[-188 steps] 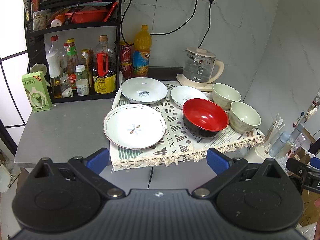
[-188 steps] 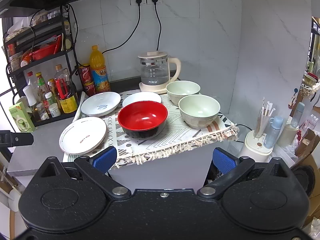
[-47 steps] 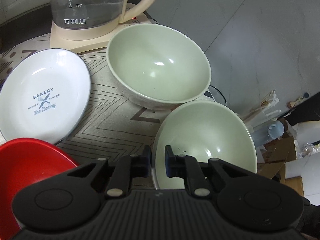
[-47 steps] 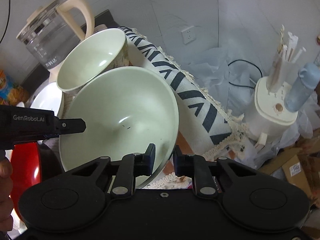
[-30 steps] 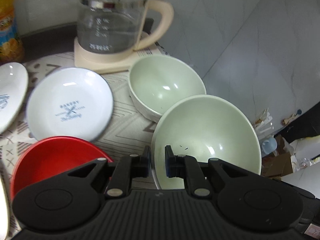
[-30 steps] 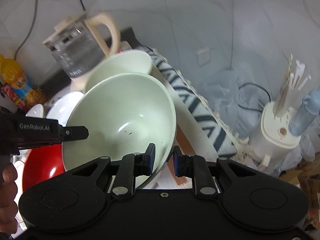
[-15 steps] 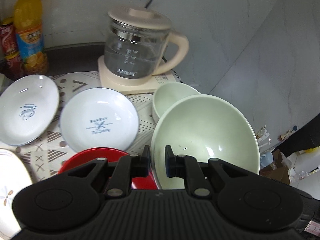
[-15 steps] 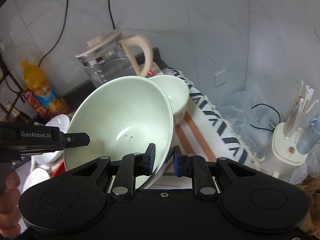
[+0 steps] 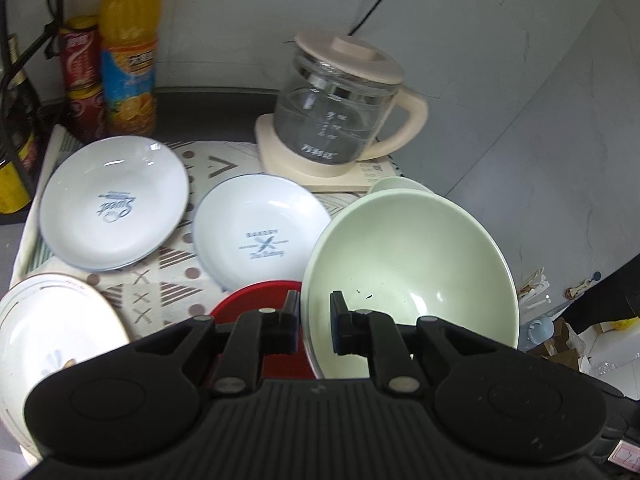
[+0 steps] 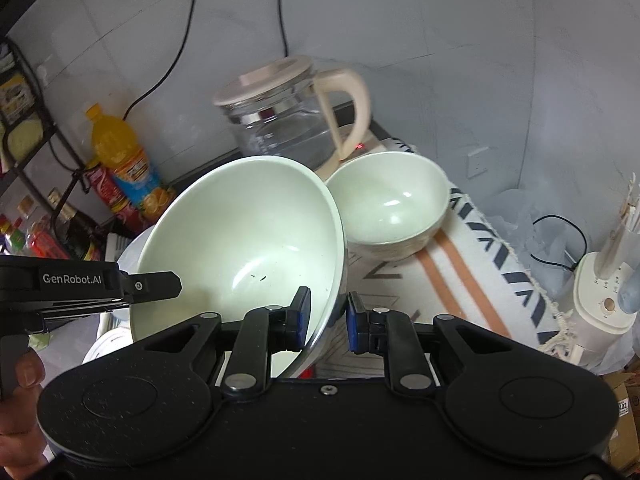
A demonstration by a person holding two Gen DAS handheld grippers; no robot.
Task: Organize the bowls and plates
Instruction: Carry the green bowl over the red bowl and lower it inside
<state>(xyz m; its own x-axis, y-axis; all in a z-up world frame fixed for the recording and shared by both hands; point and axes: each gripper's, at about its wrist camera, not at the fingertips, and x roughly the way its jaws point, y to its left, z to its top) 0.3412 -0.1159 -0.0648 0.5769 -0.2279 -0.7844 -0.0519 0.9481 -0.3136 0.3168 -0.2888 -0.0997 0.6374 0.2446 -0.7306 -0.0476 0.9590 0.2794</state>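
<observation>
A pale green bowl (image 9: 416, 256) (image 10: 244, 236) hangs in the air, held at opposite rims. My left gripper (image 9: 315, 312) is shut on its left rim. My right gripper (image 10: 328, 314) is shut on its right rim. A second pale green bowl (image 10: 390, 204) stands on the patterned cloth (image 10: 472, 280) by the kettle; only its rim (image 9: 396, 184) shows in the left wrist view. A red bowl (image 9: 256, 300) lies below the held bowl. Two white deep plates (image 9: 114, 204) (image 9: 262, 232) and a flat white plate (image 9: 52, 328) lie on the cloth.
A glass kettle (image 9: 340, 108) (image 10: 288, 112) stands at the back on its base. An orange juice bottle (image 9: 128, 48) (image 10: 120, 160) and red cans (image 9: 82, 80) stand at the back left by a black rack. A cream holder with straws (image 10: 604, 280) stands off the counter's right end.
Both grippers have lifted the green bowl higher and carried it left, away from the second green bowl and over the red bowl. More of the plates shows now.
</observation>
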